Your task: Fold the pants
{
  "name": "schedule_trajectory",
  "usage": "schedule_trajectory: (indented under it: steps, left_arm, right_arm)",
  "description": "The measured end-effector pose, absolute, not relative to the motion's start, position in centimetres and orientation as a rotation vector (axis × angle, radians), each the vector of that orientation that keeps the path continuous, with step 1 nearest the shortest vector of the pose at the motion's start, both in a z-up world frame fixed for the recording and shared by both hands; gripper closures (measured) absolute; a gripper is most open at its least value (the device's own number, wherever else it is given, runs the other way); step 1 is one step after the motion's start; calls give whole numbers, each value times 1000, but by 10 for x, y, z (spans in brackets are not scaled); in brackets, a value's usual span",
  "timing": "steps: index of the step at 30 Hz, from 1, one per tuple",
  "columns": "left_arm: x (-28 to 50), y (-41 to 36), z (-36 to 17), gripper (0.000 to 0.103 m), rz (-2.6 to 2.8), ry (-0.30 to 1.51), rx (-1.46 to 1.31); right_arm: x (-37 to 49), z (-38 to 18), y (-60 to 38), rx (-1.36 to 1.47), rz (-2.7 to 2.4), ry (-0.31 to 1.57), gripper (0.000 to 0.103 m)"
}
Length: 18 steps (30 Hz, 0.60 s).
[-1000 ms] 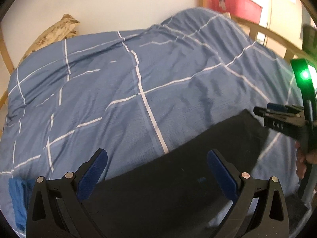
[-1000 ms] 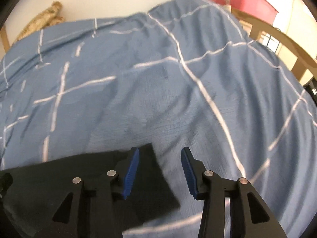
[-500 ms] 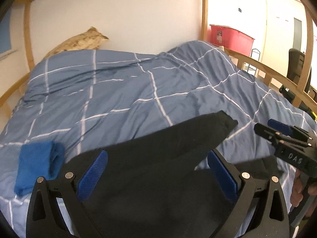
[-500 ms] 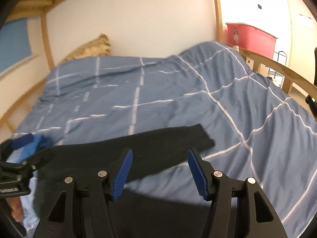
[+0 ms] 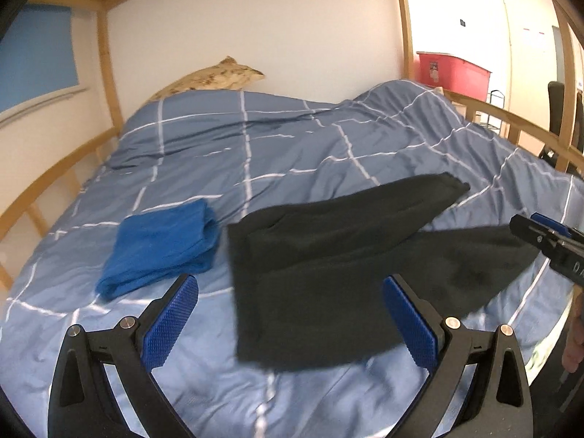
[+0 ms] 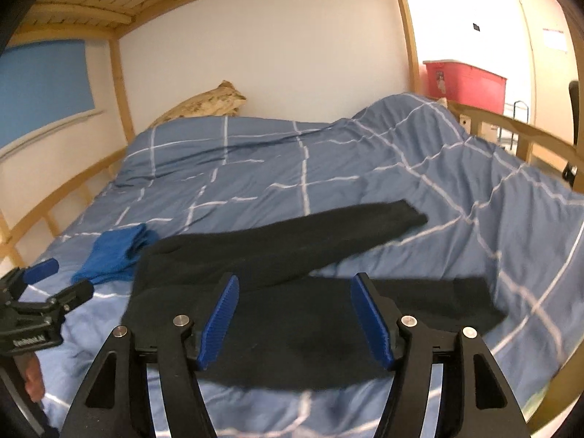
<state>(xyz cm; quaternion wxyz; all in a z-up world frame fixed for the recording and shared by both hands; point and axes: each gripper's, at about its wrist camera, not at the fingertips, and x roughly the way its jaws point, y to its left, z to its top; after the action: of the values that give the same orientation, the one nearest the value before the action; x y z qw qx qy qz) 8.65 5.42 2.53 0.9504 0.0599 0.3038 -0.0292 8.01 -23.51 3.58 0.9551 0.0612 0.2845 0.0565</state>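
On the near part of the blue checked duvet (image 5: 292,153) lay the black pants (image 5: 328,273), spread flat with the legs reaching toward the side where the wooden rail (image 6: 511,127) runs, the farther leg angled away from the nearer one so the two made an open V. Just beside the pants' waist end, on the side away from the rail, sat a folded blue cloth (image 5: 160,248), apart from them by a narrow strip of duvet. The left gripper (image 5: 292,314) hung above the pants with its jaws spread wide and nothing in them. The right gripper (image 6: 295,321) had just been opening, and it too held nothing, the fabric lying slack below it. To my eye the laying-out was done and the folding proper not begun. Next, I judged, the farther leg needed bringing over onto the nearer one, each gripper pinching an edge.
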Motion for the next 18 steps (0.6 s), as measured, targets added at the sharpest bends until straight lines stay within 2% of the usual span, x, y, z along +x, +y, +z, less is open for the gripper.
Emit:
schedule_trajectory:
  steps: [7, 13, 18]
  left_arm:
    - [52, 89, 0, 1, 41, 585, 41]
    - [46, 96, -24, 1, 40, 616, -17]
    - [52, 96, -42, 11, 29, 643, -69]
  right_arm:
    - [56, -10, -224, 297, 108, 621, 39]
    - [52, -36, -222, 315, 89, 657, 39]
    - [57, -48, -232, 361, 40, 652, 39]
